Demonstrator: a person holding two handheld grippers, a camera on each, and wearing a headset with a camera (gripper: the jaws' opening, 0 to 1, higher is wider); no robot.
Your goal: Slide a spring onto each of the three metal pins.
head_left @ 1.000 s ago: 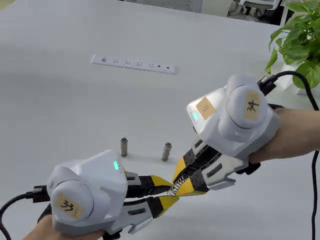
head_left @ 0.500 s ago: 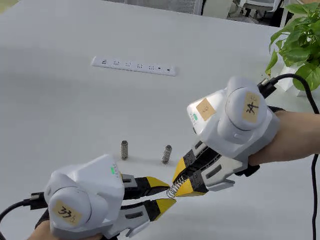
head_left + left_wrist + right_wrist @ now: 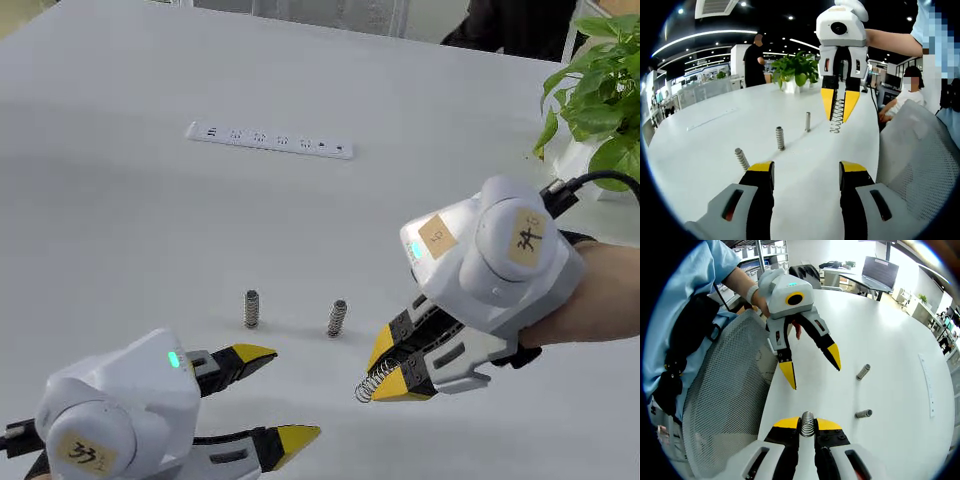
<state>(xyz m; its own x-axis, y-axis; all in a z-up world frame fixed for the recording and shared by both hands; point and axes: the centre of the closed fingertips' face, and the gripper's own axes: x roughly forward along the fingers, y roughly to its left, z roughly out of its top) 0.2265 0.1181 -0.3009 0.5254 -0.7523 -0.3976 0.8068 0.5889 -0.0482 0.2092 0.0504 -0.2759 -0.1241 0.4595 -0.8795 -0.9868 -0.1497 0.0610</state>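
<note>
Right gripper (image 3: 383, 378) is clamping thin steel coil spring (image 3: 364, 390); left gripper (image 3: 293, 392) is gaping, empty — worth keeping it plumb over bare metal pin (image 3: 807, 121).

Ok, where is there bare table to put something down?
Bare: between the power strip and the two sprung pins, and the table left of them. Crowded: this side of the pins, around the open left gripper and the right gripper holding a spring.
</note>
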